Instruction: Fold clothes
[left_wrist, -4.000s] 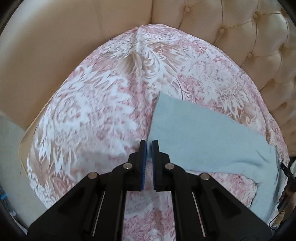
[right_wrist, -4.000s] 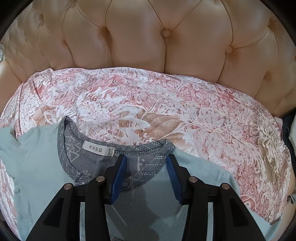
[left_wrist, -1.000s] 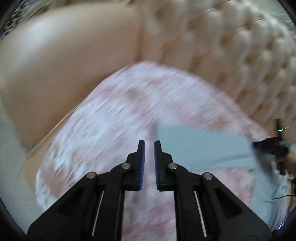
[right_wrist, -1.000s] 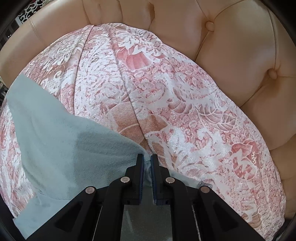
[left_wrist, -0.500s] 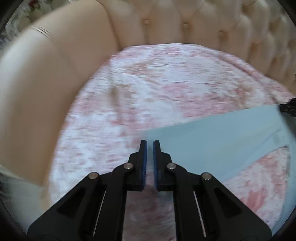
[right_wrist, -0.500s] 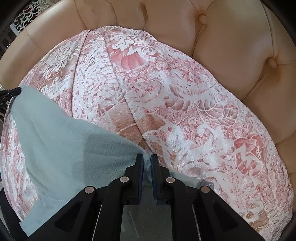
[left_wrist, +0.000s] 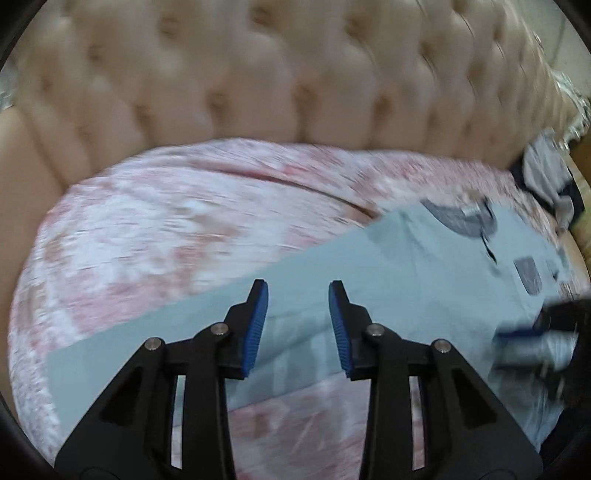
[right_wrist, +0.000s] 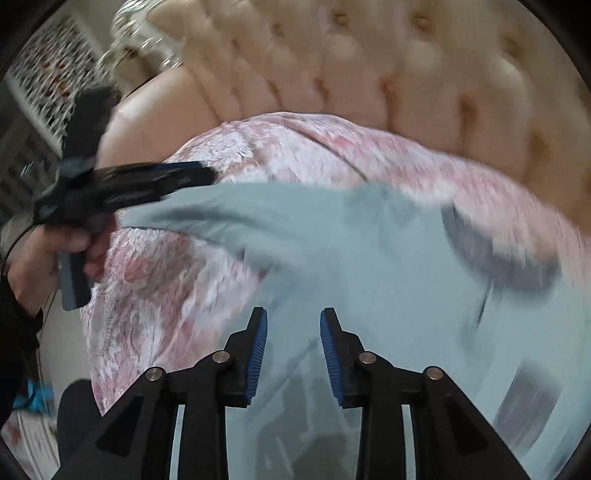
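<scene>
A light blue shirt (left_wrist: 406, 280) with a grey collar (left_wrist: 458, 221) lies spread on the pink floral seat cushion (left_wrist: 166, 221). One long sleeve (left_wrist: 147, 332) stretches toward the lower left. My left gripper (left_wrist: 297, 325) hovers open over that sleeve and holds nothing. In the right wrist view, my right gripper (right_wrist: 291, 350) is open above the shirt (right_wrist: 351, 251), with the collar (right_wrist: 491, 254) to its right. A hand (right_wrist: 48, 258) holds the left gripper (right_wrist: 177, 177) near the sleeve's end. Both views are blurred by motion.
The cream tufted sofa back (left_wrist: 295, 74) rises behind the cushion, and an armrest (right_wrist: 155, 107) closes the left end. A pile of grey and dark clothes (left_wrist: 546, 181) lies at the far right of the seat.
Both grippers were shut on the shirt's edges half a second ago and now stand open and free of it. Both cameras have swung and pulled back, so more of the shirt shows.
</scene>
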